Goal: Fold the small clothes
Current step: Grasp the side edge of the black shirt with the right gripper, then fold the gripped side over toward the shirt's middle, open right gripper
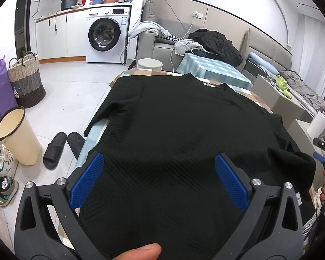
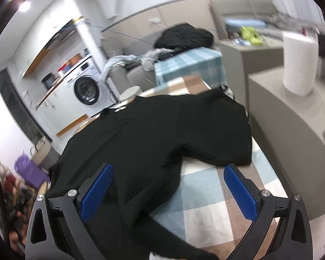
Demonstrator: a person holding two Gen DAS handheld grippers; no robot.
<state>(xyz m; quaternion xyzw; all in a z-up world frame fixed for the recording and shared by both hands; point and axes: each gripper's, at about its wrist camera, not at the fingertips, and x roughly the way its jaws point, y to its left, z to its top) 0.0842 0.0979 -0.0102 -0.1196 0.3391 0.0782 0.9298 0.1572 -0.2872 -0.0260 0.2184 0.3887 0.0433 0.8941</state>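
Black shirt [image 1: 179, 130] spread flat across the checked tablecloth [image 2: 205, 203], neckline and its small white label at the far end, one short sleeve drooping off the table's left edge toward the floor. Left gripper [image 1: 159, 182] sits right above the near hem, blue pads [image 1: 87, 182] splayed wide, nothing pinched between them, and a thumb [image 1: 140, 254] peeks in at the bottom of that view. Over on the right wrist view, right gripper [image 2: 169, 191] is spread wide too, its left pad over the dark fabric and its right pad over bare cloth, just short of the other sleeve [image 2: 223, 143], which lies folded across the table's right side. That picture is smeared with blur, so whether a pad touches fabric, cannot tell. Beyond the table: a washing machine [image 1: 107, 35] against the far wall, a woven basket [image 1: 26, 80] and a cream bin [image 1: 17, 136] on the floor to the left, black slippers [image 1: 56, 149] beside the table, and a paper towel roll [image 2: 300, 61] on the grey unit to the right.
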